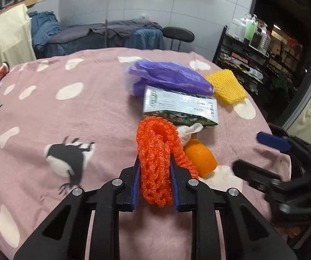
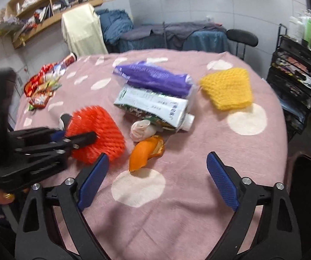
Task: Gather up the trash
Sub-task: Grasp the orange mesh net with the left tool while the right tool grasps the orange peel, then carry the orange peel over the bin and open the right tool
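My left gripper is shut on an orange foam fruit net and holds it just above the pink spotted cloth; it also shows in the right wrist view. My right gripper is open and empty, low over the cloth, near an orange peel. Beyond lie a crumpled tissue, a green-white carton, a purple net bag and a yellow foam net.
Red snack wrappers lie at the cloth's far left edge. A black shelf rack with bottles stands to the right. A black chair, draped furniture and wall shelves are behind the table.
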Available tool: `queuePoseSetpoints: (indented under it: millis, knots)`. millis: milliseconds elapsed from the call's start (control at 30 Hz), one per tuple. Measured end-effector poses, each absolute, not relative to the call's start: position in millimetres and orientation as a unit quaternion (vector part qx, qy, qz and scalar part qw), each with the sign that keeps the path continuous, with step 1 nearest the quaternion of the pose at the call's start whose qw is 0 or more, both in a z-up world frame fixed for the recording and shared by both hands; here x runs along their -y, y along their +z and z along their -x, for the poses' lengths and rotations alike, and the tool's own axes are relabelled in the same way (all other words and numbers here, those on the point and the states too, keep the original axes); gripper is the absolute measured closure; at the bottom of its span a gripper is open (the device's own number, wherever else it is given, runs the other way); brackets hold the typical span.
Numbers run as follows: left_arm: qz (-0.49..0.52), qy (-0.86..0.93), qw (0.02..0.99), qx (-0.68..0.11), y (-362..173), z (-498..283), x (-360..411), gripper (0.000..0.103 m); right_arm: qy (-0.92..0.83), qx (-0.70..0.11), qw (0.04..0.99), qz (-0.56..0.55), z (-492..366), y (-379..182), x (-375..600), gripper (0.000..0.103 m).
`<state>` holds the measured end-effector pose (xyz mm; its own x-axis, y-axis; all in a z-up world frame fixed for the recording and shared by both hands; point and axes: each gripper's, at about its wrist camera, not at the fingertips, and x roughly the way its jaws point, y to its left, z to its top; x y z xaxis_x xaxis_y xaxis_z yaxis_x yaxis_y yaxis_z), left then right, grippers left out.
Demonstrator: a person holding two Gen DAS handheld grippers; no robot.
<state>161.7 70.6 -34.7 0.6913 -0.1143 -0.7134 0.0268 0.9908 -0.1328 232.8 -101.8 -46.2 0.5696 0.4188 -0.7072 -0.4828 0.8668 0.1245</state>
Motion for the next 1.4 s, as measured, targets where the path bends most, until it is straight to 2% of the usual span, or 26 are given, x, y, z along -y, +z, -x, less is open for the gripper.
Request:
queuePoseSetpoints:
  millis: [233, 267, 333, 367, 400, 500, 700, 1400]
  knots:
    - [0.080, -0.013, 0.925, -0.372, -30, -147, -89, 0.080, 0.255, -0.446, 0.850, 0.115, -257, -67, 58, 0.028]
    - [0.082, -0.013, 0.924, -0.373, -31, -148, -90, 0.080, 0.251, -0.456, 0.844, 0.127, -262, -72, 51, 0.032]
    - [0.087, -0.015, 0.923, -0.375, -33, -147, -91, 0.080, 0.248, -0.471, 0.835, 0.140, -268, -82, 43, 0.048]
    - [0.088, -0.016, 0.923, -0.375, -34, -146, -92, 0.080, 0.248, -0.485, 0.826, 0.142, -272, -89, 40, 0.064]
    - [0.090, -0.017, 0.922, -0.376, -35, -145, -92, 0.080, 0.250, -0.492, 0.822, 0.140, -274, -92, 41, 0.076]
    - [0.092, -0.019, 0.922, -0.375, -36, -144, -91, 0.080, 0.253, -0.481, 0.831, 0.117, -274, -90, 49, 0.083]
    - [0.094, -0.027, 0.925, -0.367, -32, -137, -88, 0.080, 0.262, -0.442, 0.855, 0.075, -260, -73, 69, 0.089]
    - [0.076, -0.099, 0.932, -0.341, -11, -120, -23, 0.080, 0.190, -0.347, 0.916, -0.058, -189, -25, 194, 0.089]
